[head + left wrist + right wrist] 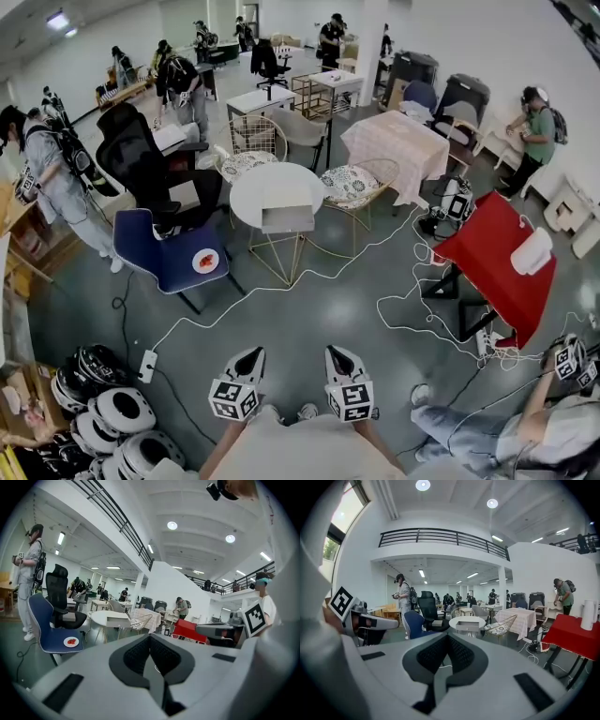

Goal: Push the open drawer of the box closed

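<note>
L gripper (249, 354) & R gripper (339, 352): grey-white shells, black ribbed pads (133, 656), b/w marker cube (233, 398) at rear of each; beige garment (300, 452) behind.

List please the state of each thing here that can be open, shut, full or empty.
left tool: shut, empty, not at the box
right tool: shut, empty
drawer: open, pulled out of the box
round table: bears the box
plate: lies on the blue chair, something red on it
</note>
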### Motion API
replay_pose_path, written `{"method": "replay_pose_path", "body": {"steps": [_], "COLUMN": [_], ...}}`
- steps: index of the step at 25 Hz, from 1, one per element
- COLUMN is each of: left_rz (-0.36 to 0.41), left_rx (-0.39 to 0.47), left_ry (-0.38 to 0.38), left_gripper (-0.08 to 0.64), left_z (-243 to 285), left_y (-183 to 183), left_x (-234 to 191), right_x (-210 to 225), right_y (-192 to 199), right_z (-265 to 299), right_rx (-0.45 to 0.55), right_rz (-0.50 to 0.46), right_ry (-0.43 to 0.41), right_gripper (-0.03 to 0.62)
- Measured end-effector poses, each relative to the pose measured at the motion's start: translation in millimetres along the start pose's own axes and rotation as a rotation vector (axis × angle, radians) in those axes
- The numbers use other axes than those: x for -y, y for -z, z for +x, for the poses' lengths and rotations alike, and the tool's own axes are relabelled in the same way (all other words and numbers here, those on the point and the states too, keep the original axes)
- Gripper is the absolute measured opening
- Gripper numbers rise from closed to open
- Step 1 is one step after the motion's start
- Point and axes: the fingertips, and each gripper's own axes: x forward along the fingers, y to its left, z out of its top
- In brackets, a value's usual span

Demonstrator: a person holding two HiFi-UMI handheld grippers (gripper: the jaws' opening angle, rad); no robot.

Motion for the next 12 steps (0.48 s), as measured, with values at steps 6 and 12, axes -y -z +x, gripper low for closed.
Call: {"method": "replay_pose_path", "body": {"steps": [6,12], "left_rz": [0.01,0.022], "left_rx": [-0.002,0.003], "left_ry": [-0.003,-0.019], "left_gripper": [0.012,0.012], "left_z": [20.4,39.6], "left_y": [-3.0,-5.6], "left_x": [3.7,14.8], "right_x": [12.9,26.8], "right_y": [0.1,3.7], "right_z": [8.2,13.1], "right_rx": [0.024,0.021], "right_rz": [0.043,0.014], "right_ry": [-0.037,-0.069], "right_gripper": [0.015,0.015]}}
